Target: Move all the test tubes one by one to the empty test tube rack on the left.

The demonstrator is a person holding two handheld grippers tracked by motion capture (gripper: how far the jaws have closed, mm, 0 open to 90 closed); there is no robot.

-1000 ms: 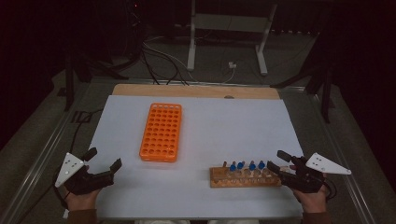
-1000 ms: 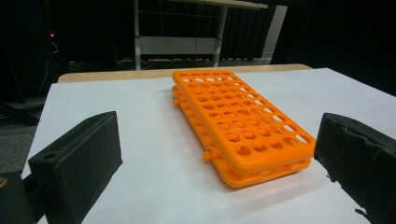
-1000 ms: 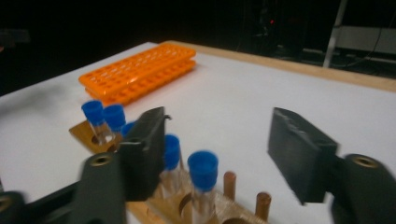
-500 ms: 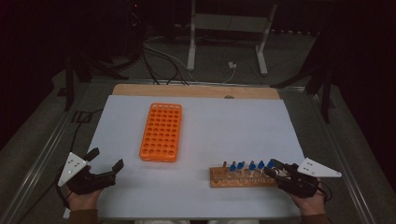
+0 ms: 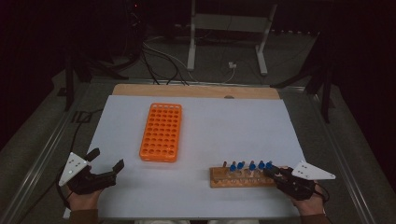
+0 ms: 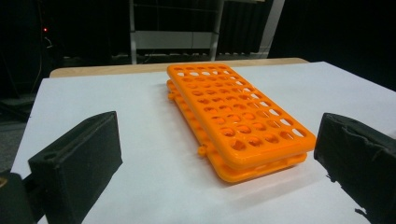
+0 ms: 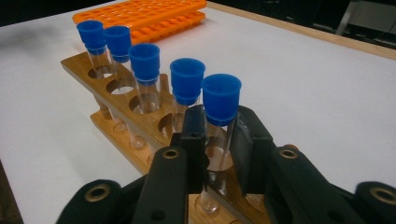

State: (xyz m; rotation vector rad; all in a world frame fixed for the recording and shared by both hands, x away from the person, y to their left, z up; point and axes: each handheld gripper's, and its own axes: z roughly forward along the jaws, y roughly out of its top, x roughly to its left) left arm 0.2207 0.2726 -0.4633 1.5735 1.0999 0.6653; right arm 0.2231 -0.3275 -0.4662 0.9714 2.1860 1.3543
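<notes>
A wooden rack [image 5: 240, 178] [image 7: 122, 97] near the table's front right holds several clear tubes with blue caps. My right gripper [image 5: 272, 171] [image 7: 218, 128] has just been closing and is shut on the glass of the rightmost tube [image 5: 269, 164] [image 7: 221, 99], just under its cap; the tube still stands in its hole. An orange tube rack [image 5: 161, 131] [image 6: 238, 119] [image 7: 144, 16] lies empty at the centre left. My left gripper [image 5: 107, 158] [image 6: 217, 140] rests at the front left, open, pointing at the orange rack with nothing between its jaws.
A white sheet [image 5: 224, 126] covers the table, with a wooden board's edge [image 5: 196, 91] along the back. Metal rails run down both table sides. Cables and a stand's legs [image 5: 226, 42] lie on the floor beyond.
The right gripper's jaws have closed around the rightmost tube, and the hand has edged slightly left toward the wooden rack. The left gripper has stayed put.
</notes>
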